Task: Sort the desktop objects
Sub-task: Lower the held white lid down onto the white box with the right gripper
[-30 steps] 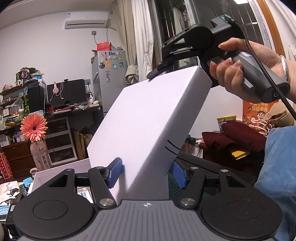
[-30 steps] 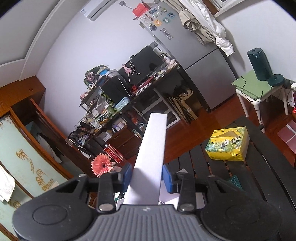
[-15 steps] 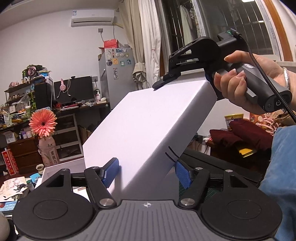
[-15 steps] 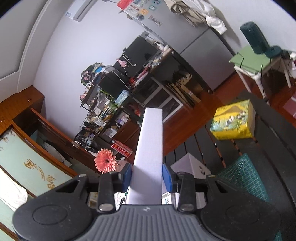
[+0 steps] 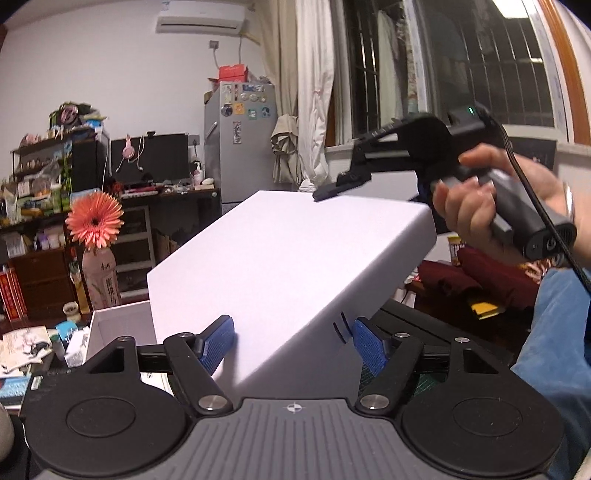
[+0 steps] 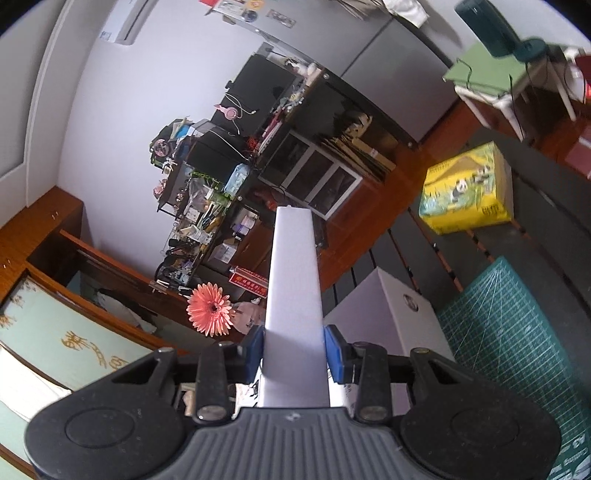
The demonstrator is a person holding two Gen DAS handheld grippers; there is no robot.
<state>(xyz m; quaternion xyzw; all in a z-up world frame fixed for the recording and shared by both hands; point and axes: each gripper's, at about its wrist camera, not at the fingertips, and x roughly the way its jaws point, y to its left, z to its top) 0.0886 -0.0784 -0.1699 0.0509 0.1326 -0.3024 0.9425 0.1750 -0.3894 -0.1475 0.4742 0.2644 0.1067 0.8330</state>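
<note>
Cluttered shelves, a grey refrigerator (image 5: 240,140) and a wall-mounted air conditioner (image 5: 201,16) form the backdrop as a person works over a dark slatted table (image 6: 554,236) with two handheld grippers.

Nearest the left wrist camera, the left gripper (image 5: 291,341) has its blue-padded fingers (image 5: 218,341) set against the near corner of a large, flat white cardboard lid (image 5: 288,258), one pad on the broad face and the other beside the side wall with its two short slits; whether both pads press the lid cannot be told. The lid is held in the air, tilted, above an open white cardboard box (image 5: 122,326) standing on the table.

At the lid's far edge, the right gripper (image 6: 294,350) is clamped on the lid's thin wall, its blue pads (image 6: 334,354) touching either side, the person's right hand (image 5: 476,206) wrapped round its grey handle.

From the right wrist camera, the white box sits just beside a green cutting mat (image 6: 517,332). Farther along the table rests a yellow tissue box printed with pandas (image 6: 467,194).

Beyond the table's left side, an orange gerbera flower (image 5: 95,220) stands in a pale bottle (image 5: 100,280). A black monitor with pink headphones (image 5: 147,160) stands on the desk against the far wall.
</note>
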